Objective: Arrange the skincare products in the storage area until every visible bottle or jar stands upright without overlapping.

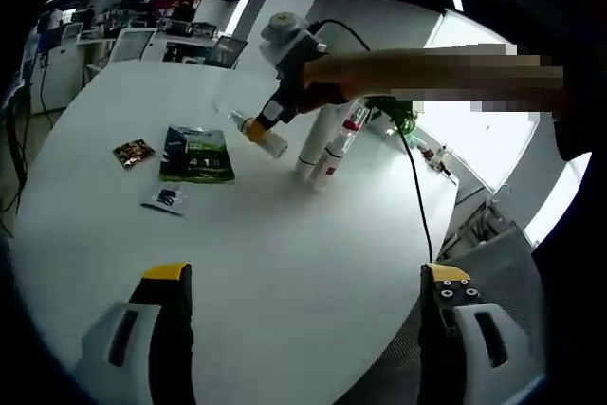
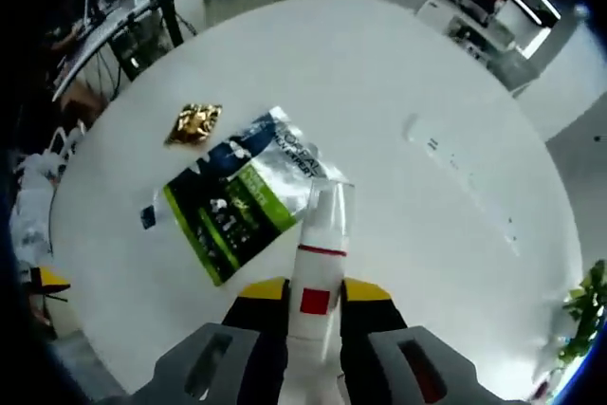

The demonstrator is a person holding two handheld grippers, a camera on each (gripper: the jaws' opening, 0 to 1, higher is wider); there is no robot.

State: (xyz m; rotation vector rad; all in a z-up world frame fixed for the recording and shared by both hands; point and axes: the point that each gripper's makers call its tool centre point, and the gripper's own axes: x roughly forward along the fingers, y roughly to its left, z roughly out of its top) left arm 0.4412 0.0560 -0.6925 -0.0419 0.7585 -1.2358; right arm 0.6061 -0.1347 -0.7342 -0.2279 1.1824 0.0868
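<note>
The right gripper (image 2: 316, 303) clamps a white tube (image 2: 321, 263) with a clear cap above the round white table (image 2: 398, 64), near the green sachet (image 2: 242, 198); the left gripper (image 1: 308, 282) hangs wide open and empty. Set down carelessly, the tube could topple, or knock the upright bottles (image 1: 327, 144) standing just beside it.

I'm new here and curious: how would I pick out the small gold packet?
On the round white table, find the green and black pouch. The gold packet lies apart, just past its corner: small, crinkled and shiny, unlike the white bottle in the hand-held gripper.
</note>
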